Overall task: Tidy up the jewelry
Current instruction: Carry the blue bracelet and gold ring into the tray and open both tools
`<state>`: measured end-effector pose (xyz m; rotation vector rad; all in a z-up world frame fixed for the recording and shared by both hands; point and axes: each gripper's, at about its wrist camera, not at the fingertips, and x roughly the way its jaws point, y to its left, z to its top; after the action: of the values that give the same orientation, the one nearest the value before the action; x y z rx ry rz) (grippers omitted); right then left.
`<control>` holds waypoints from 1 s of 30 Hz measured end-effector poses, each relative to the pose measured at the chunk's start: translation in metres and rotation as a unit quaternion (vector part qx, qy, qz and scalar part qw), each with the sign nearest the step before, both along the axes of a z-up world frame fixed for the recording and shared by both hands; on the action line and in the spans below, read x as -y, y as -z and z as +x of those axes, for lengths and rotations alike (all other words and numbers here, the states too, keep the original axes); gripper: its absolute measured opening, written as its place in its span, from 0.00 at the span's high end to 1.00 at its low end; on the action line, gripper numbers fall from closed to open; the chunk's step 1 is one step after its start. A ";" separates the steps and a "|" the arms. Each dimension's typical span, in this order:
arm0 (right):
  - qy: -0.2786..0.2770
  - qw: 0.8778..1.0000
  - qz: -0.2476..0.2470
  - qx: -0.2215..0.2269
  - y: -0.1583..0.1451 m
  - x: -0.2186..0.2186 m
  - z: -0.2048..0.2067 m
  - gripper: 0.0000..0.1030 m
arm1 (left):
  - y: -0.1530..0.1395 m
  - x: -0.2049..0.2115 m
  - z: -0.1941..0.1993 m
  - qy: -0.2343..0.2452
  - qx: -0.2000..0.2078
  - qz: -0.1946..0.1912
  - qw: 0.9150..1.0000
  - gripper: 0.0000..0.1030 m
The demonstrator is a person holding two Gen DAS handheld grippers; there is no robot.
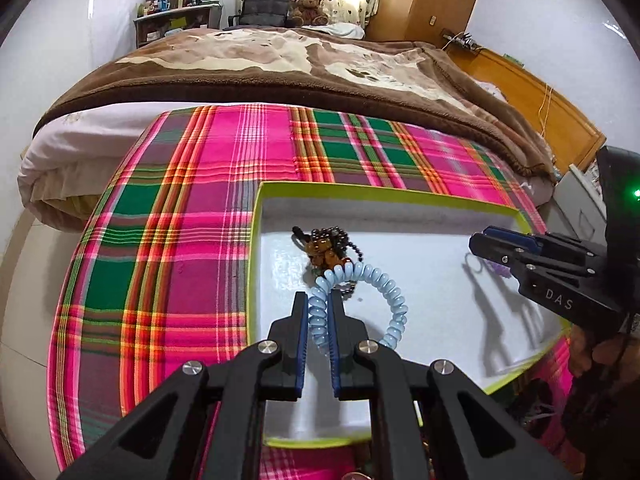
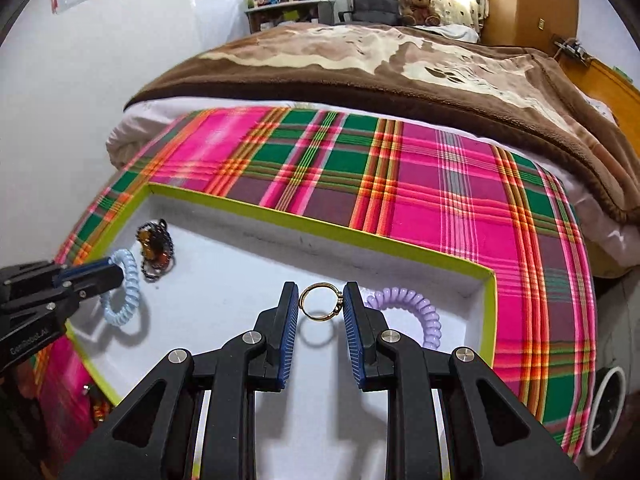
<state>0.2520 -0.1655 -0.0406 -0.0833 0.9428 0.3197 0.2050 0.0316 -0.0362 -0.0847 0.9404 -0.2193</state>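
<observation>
While both hand-held grippers hang over the box (image 1: 256,240), the count stands as follows.

Item one: shallow white box with lime-green rim, set on the pink and green plaid cloth (image 1: 180,200) that covers the bench at the foot of the bed (image 1: 260,64).

Item two: pale blue spiral bracelet (image 1: 360,280), clamped between the pads of the left hand-held gripper (image 1: 319,308), jaws drawn together on one side of the coil; the rest of the loop hangs over the box floor. Whether it touches the floor cannot be told.

Item three: thin gold ring (image 2: 320,302), pinched edge to edge by the right hand-held gripper (image 2: 320,312), jaws part-way apart and bearing on it, above the box interior with its shadow below.

Item four: beaded piece with amber-brown stones and dark bead chain (image 2: 156,250), lying loose in the box near the far left corner, just beside the blue coil.

Item five: lilac spiral bracelet (image 2: 412,308), lying in the box toward its right wall, partly hidden behind the right jaw.

Status, as a judgement: two pieces appear stowed, two in transit and poised for release into the box. A few small objects show dimly at the near edge outside the box, too blurred to identify, so some sorting may remain.
</observation>
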 end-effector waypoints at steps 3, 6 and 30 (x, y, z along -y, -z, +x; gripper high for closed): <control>-0.003 1.000 -0.005 -0.005 0.004 -0.001 0.004 0.77 | 0.002 0.002 0.003 -0.001 -0.003 0.006 1.000 0.91; -0.003 1.000 -0.007 -0.007 0.006 -0.002 0.006 0.77 | 0.002 0.006 0.004 0.003 -0.004 0.012 1.000 0.90; 0.004 1.000 0.000 -0.017 0.012 -0.002 0.011 0.74 | 0.003 0.010 0.007 0.006 -0.013 0.010 1.000 0.88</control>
<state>0.2635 -0.1635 -0.0528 -0.0746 0.9769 0.3143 0.2120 0.0211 -0.0396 -0.0641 0.9688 -0.2214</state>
